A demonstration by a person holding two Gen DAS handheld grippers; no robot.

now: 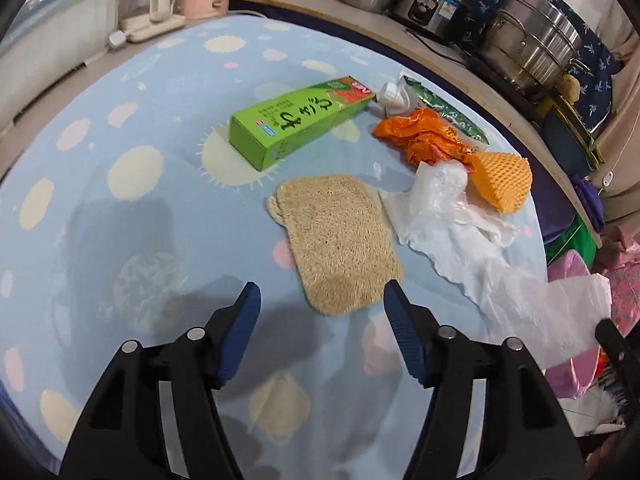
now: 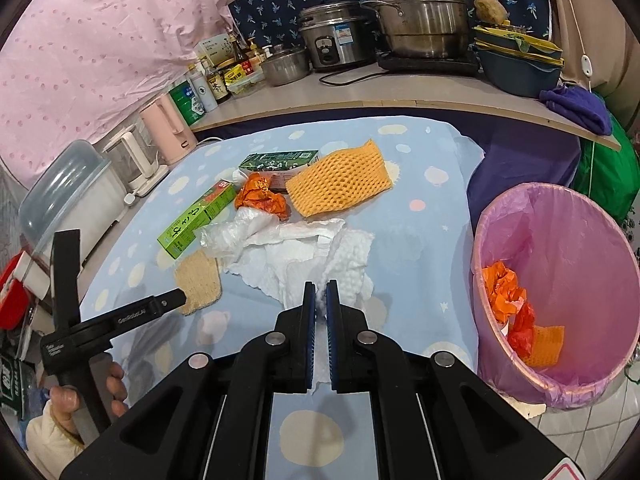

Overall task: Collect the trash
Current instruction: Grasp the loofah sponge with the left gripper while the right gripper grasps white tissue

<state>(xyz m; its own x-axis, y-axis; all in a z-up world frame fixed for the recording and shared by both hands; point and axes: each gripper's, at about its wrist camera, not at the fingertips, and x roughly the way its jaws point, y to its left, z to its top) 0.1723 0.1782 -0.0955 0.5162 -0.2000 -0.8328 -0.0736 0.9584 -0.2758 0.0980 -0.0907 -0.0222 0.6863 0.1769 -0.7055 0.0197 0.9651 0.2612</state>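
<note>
Trash lies on a blue spotted tablecloth (image 1: 120, 128). My left gripper (image 1: 322, 300) is open, its fingers either side of the near end of a tan loofah pad (image 1: 340, 236), also in the right wrist view (image 2: 198, 280). My right gripper (image 2: 320, 300) is shut on a white paper towel (image 2: 344, 264), which shows in the left wrist view (image 1: 520, 296). Beyond lie a green box (image 1: 296, 120), an orange wrapper (image 1: 424, 136), an orange foam net (image 2: 340, 180), a clear plastic bag (image 2: 240, 228) and a dark green packet (image 2: 276, 162).
A bin with a pink liner (image 2: 560, 292) stands right of the table, holding orange wrappers and a foam net. A shelf behind carries steel pots (image 2: 416, 20), a rice cooker (image 2: 336, 36) and bottles. Kettles (image 2: 136, 160) stand at the table's left edge.
</note>
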